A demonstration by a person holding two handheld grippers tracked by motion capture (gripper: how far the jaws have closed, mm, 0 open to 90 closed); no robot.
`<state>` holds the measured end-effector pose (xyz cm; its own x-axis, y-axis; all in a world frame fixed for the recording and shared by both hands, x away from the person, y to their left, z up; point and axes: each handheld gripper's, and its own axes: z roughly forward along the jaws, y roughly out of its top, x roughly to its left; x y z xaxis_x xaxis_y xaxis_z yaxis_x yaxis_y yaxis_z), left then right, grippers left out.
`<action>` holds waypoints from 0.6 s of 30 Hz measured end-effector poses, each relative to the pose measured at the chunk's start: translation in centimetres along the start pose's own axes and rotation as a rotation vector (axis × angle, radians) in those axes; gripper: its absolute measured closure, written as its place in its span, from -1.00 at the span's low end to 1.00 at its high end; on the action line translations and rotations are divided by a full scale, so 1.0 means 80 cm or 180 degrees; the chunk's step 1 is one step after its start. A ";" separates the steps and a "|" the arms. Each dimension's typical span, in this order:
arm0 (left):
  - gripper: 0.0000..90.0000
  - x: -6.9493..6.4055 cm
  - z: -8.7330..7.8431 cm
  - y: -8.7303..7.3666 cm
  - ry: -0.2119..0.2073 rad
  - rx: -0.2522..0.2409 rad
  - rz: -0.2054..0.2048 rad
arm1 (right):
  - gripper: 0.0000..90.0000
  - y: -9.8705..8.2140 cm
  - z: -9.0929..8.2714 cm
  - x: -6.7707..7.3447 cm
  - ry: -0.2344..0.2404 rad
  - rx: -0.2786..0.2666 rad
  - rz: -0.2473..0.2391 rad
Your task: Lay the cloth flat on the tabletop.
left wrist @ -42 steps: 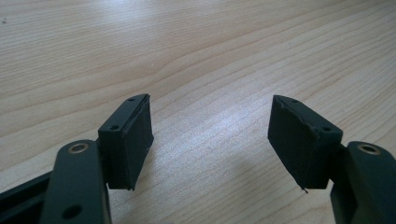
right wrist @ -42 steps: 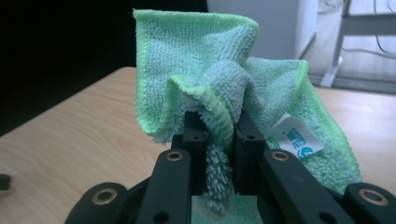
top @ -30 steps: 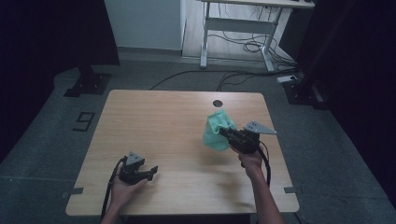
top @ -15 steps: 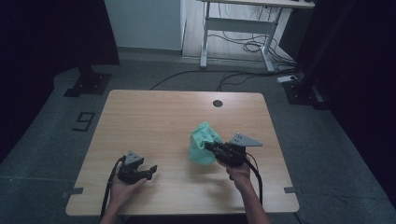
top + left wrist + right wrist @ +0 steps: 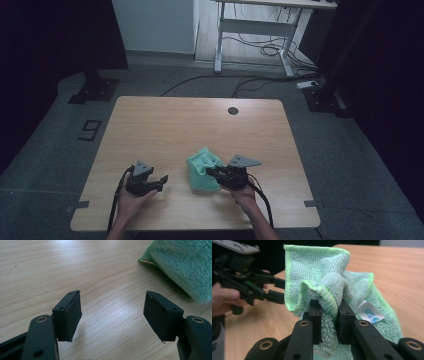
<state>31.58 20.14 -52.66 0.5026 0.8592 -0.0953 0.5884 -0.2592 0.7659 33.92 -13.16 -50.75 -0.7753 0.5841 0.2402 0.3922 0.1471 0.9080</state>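
High view: the right gripper has dragged the green cloth from the far right to the near middle of the table, so probably staging it.

Left gripper view: left gripper wide open, empty.

Right gripper view: jaws pinched on a fold.

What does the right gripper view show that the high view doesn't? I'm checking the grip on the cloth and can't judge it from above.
Right gripper view: the right gripper has its jaws pinched on a bunched fold of the green cloth, and a white label is sewn at the cloth's edge. High view: the whole table, with its round hole, and the floor cables. Both: the cloth, the left gripper and the hand holding it.
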 end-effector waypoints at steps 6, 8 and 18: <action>-0.32 -0.005 -0.001 0.001 -0.0015 -0.0016 0.0031 | 0.70 -0.016 0.003 -0.013 -0.0146 0.0118 0.0093; -0.32 -0.006 -0.001 0.001 -0.0016 -0.0019 0.0034 | 0.67 -0.020 0.005 -0.015 -0.0226 0.0210 0.0064; -0.32 -0.011 0.001 0.001 -0.0018 0.0020 0.0075 | 0.02 -0.036 0.008 -0.028 -0.0463 0.0366 0.0088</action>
<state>31.26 19.33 -52.61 0.5199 0.8504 -0.0808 0.5802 -0.2822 0.7640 34.85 -14.38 -54.10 -0.6870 0.6972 0.2048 0.4727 0.2148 0.8546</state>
